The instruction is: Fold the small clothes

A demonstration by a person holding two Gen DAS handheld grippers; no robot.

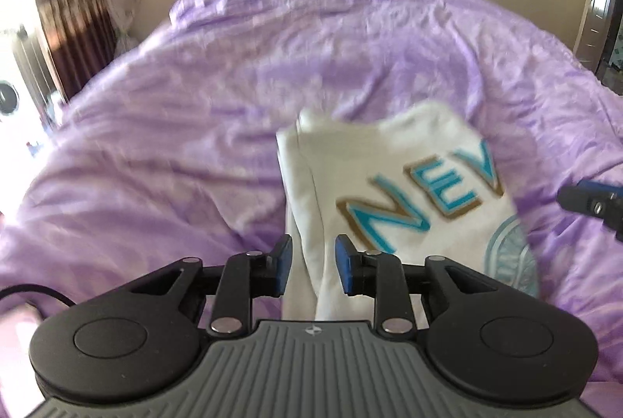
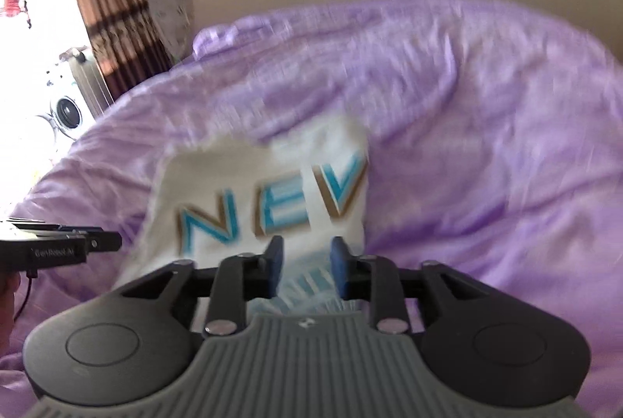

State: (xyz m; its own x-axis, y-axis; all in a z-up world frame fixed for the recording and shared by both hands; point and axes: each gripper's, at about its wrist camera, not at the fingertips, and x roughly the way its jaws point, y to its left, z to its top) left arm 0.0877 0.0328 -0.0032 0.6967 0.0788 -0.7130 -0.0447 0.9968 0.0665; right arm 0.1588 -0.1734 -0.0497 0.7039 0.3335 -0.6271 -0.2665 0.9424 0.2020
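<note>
Left gripper [image 1: 310, 264]: a grey ribbed housing with a small diamond-shaped mark at its front edge, flanked by two round black discs. Black linkage arms with silver pivot screws carry two blue padded fingers [image 1: 344, 264]. A black cable runs off to its left. Right gripper [image 2: 306, 266] has the same build; seen from it, the left one bears pale lettering, blurred.

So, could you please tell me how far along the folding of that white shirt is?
Partly done: the white shirt lies on the purple bedspread already narrowed, with one side folded in along its left edge. Now the open left gripper and open right gripper sit at its near edge, gripping nothing. Still left, probably: folding it over.
</note>
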